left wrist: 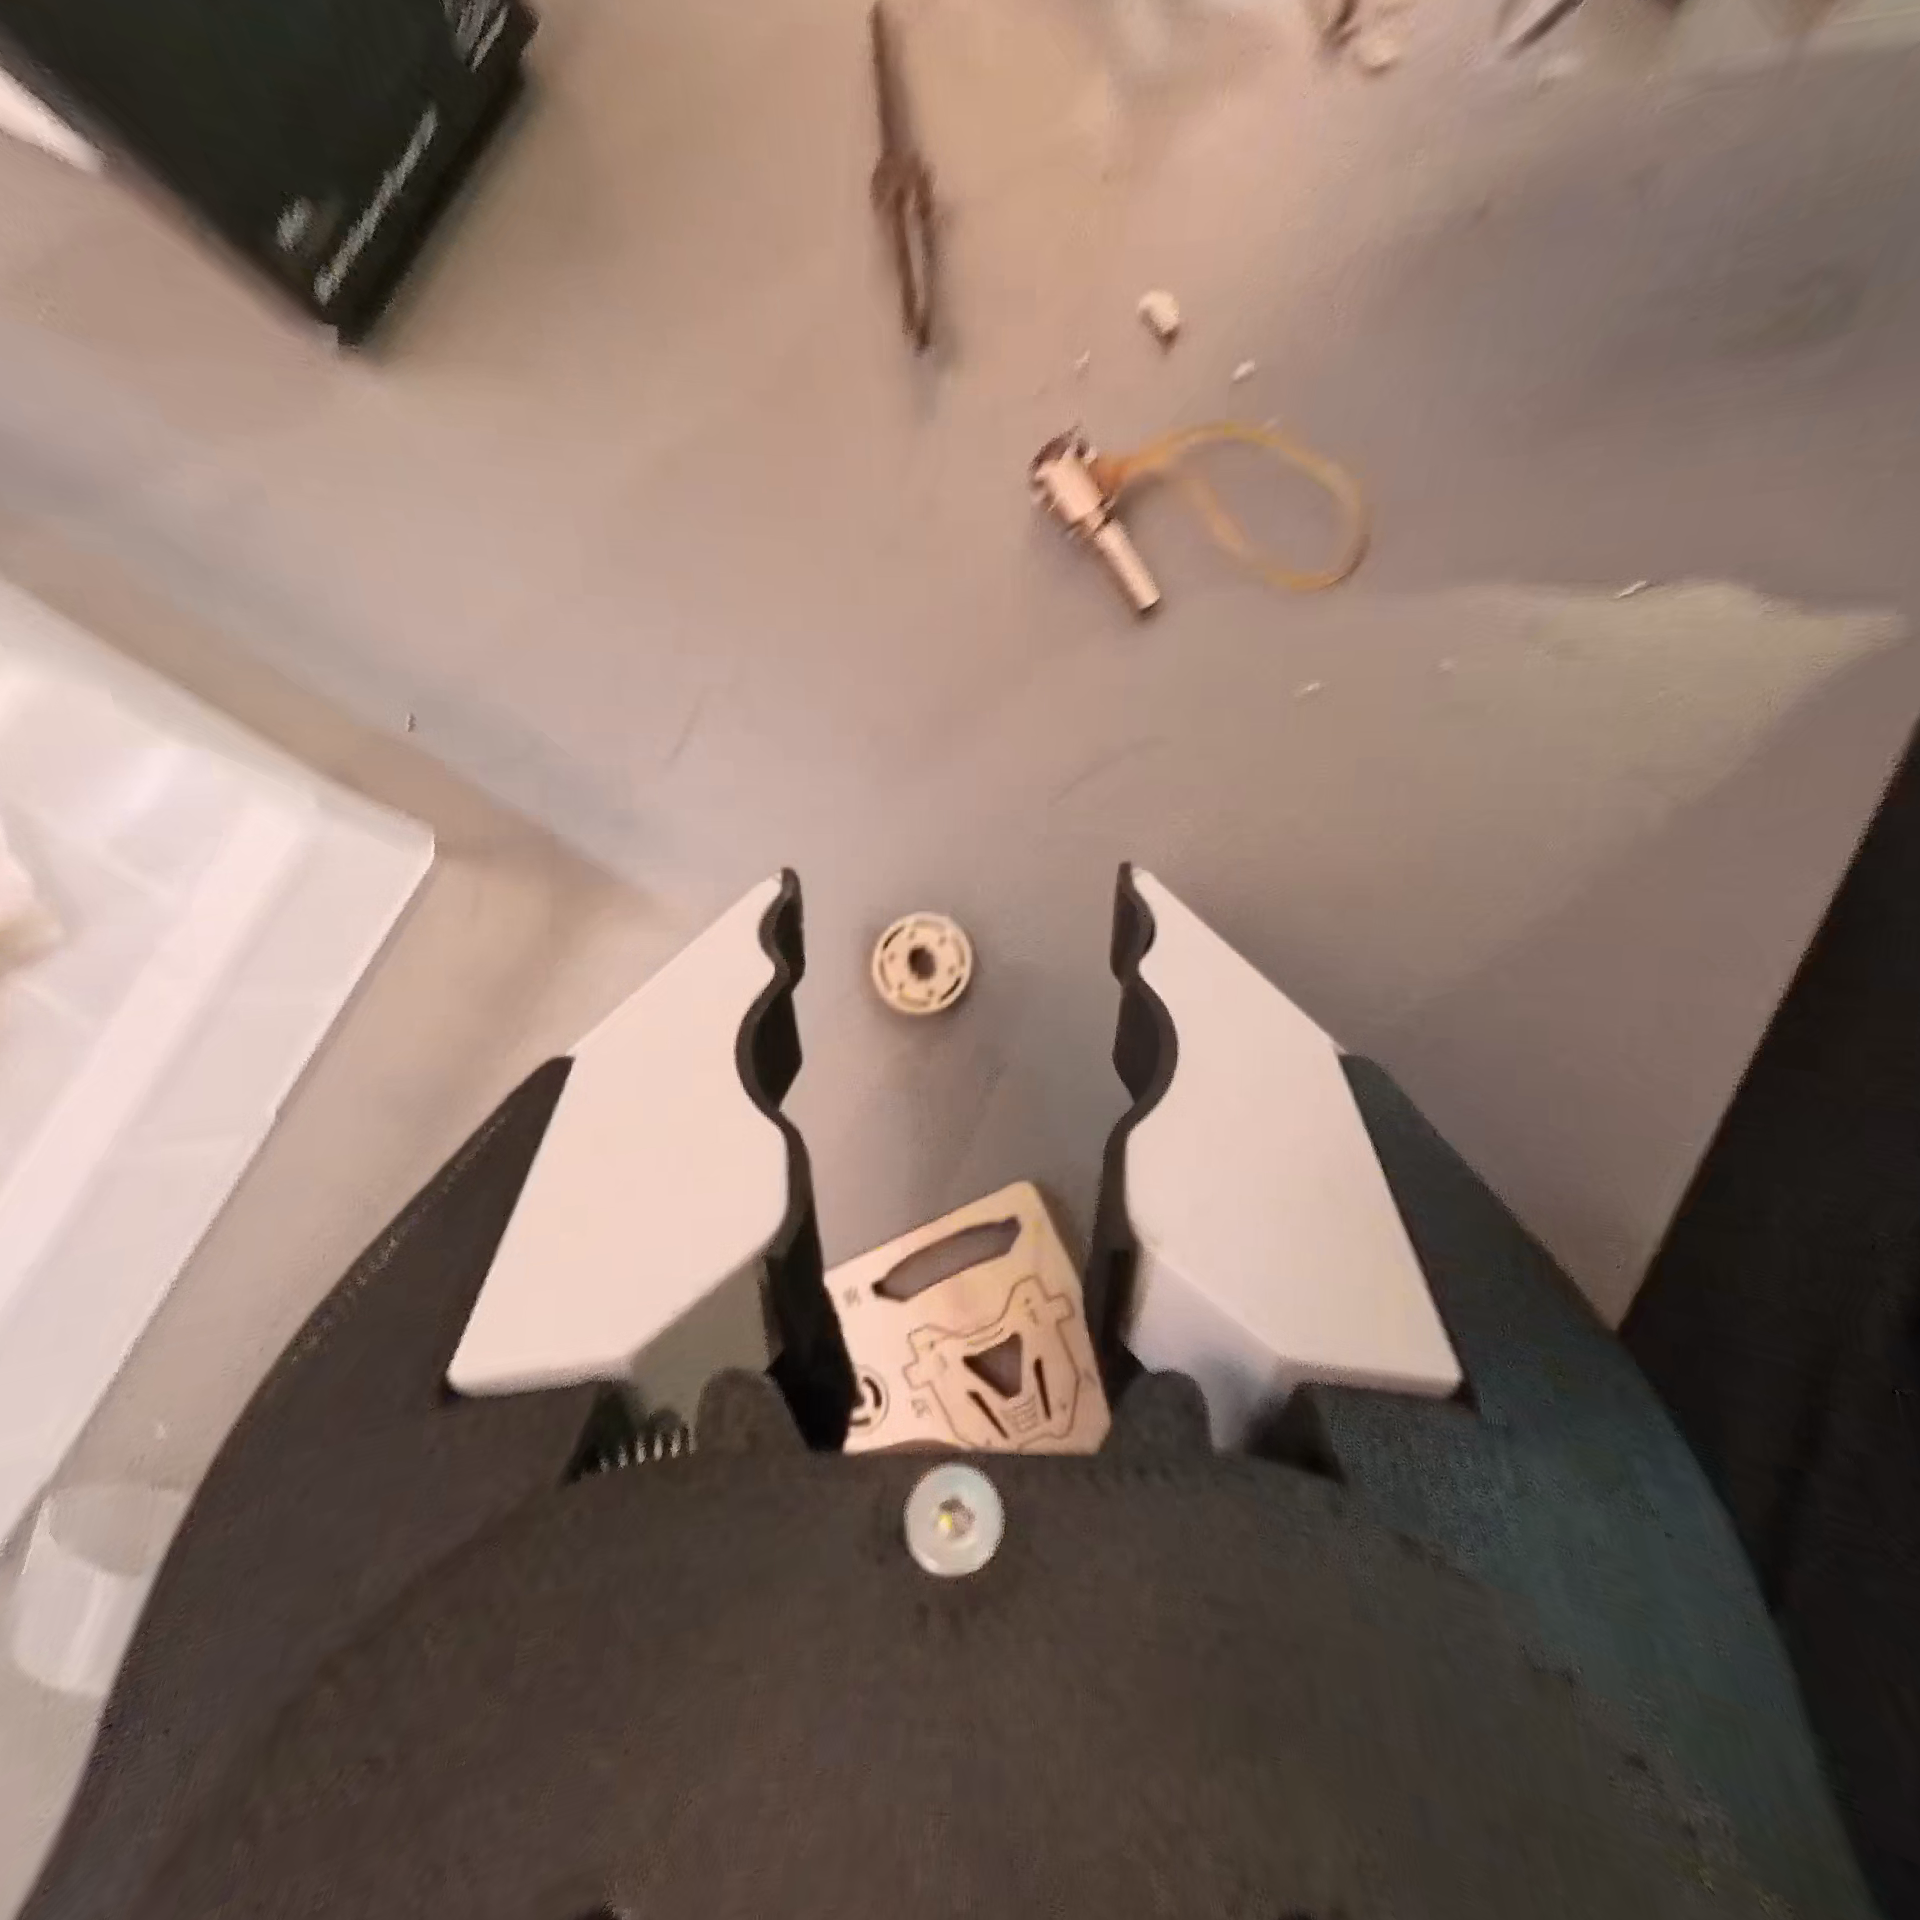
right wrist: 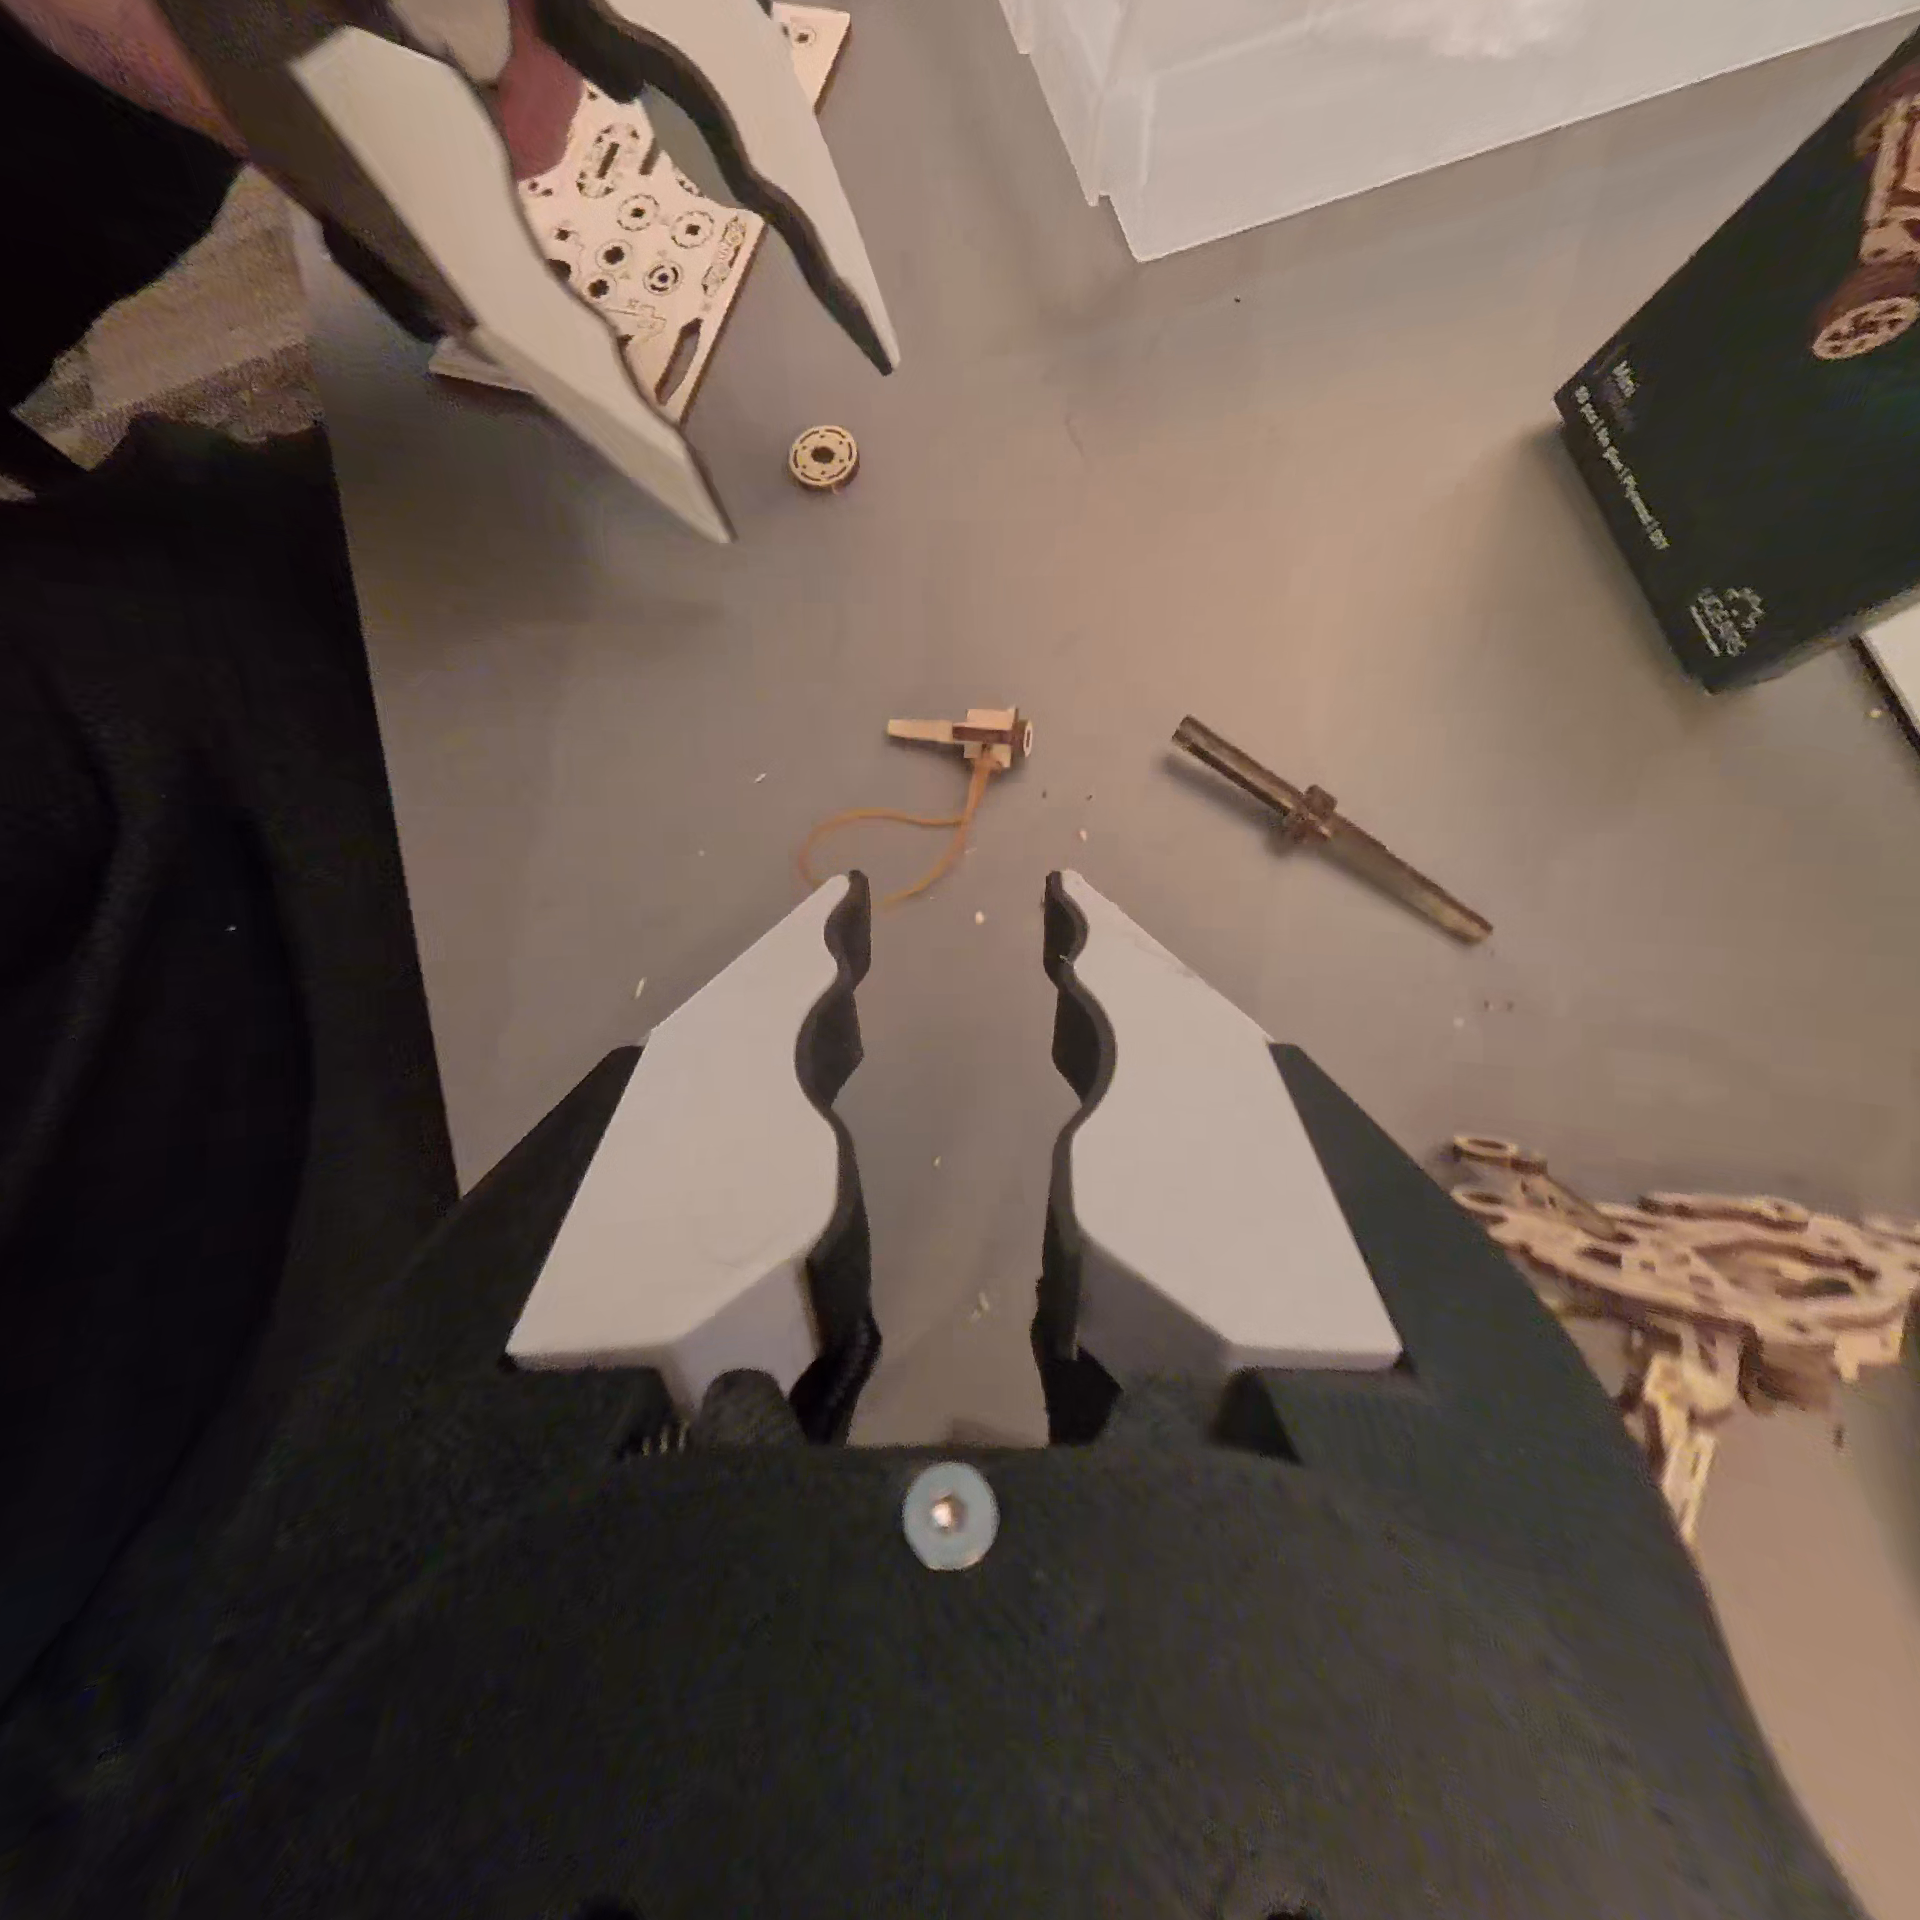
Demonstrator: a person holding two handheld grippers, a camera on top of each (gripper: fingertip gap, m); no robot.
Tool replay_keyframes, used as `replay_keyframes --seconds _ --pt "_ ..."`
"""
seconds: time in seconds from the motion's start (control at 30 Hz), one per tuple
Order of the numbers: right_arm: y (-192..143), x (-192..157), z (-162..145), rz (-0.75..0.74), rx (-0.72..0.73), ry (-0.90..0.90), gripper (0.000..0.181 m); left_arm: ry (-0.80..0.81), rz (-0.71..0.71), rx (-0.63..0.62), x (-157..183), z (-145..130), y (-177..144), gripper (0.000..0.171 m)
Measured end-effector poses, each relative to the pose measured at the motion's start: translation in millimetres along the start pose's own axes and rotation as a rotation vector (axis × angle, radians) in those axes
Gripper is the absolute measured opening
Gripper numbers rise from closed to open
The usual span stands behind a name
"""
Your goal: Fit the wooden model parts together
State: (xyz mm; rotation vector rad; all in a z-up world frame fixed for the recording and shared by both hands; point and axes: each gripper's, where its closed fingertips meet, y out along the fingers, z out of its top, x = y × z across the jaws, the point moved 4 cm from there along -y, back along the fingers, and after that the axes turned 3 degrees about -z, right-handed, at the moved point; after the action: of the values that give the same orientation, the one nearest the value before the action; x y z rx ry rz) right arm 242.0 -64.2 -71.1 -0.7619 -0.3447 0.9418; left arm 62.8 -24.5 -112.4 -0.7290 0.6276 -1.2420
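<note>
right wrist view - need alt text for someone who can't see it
The right gripper hangs open and empty over a grey table, pointing at a small wooden peg part tied to a rubber band. The left gripper, also open, hovers near a wooden wheel; a dark wooden rod lies to the right.

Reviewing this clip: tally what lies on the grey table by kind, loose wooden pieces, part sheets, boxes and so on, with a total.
Small wooden wheel: 1
Wooden peg piece with rubber band attached: 1
Dark wooden rod: 1
Punched part sheets, at least: 1
Heap of leftover wooden frames: 1
Black box: 1
Clear plastic container: 1
Total: 7
</note>
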Motion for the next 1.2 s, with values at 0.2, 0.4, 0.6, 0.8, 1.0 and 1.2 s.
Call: replay_keyframes --seconds 0.2,0.4,0.6,0.8,1.0,1.2 --pt "-20.5 -13.1 -15.5 -0.014 0.04 0.033 0.031 -0.091 0.009 -0.021 -5.8 -16.4 10.9 0.044" --pt "-18.4 -21.6 -17.0 0.03 0.073 0.039 0.031 -0.126 0.022 0.045 -5.9 -16.8 12.5 0.009" --pt "-9.0 -17.9 -8.1 0.044 0.064 -0.023 0.033 -0.16 0.006 0.024 -9.8 -20.3 5.9 0.02" --pt "16.9 -7.4 10.4 0.053 0.006 -0.156 0.036 -0.215 -0.019 -0.035 -15.4 -32.8 -14.3 0.053" --pt "62.5 5.5 16.3 0.088 -0.072 -0.216 0.04 -0.227 0.012 -0.023 -12.3 -33.8 -4.4 0.035" --pt "90.7 8.8 10.7 0.113 -0.136 -0.242 0.039 -0.218 -0.015 0.032 -8.8 -25.3 3.4 0.019"
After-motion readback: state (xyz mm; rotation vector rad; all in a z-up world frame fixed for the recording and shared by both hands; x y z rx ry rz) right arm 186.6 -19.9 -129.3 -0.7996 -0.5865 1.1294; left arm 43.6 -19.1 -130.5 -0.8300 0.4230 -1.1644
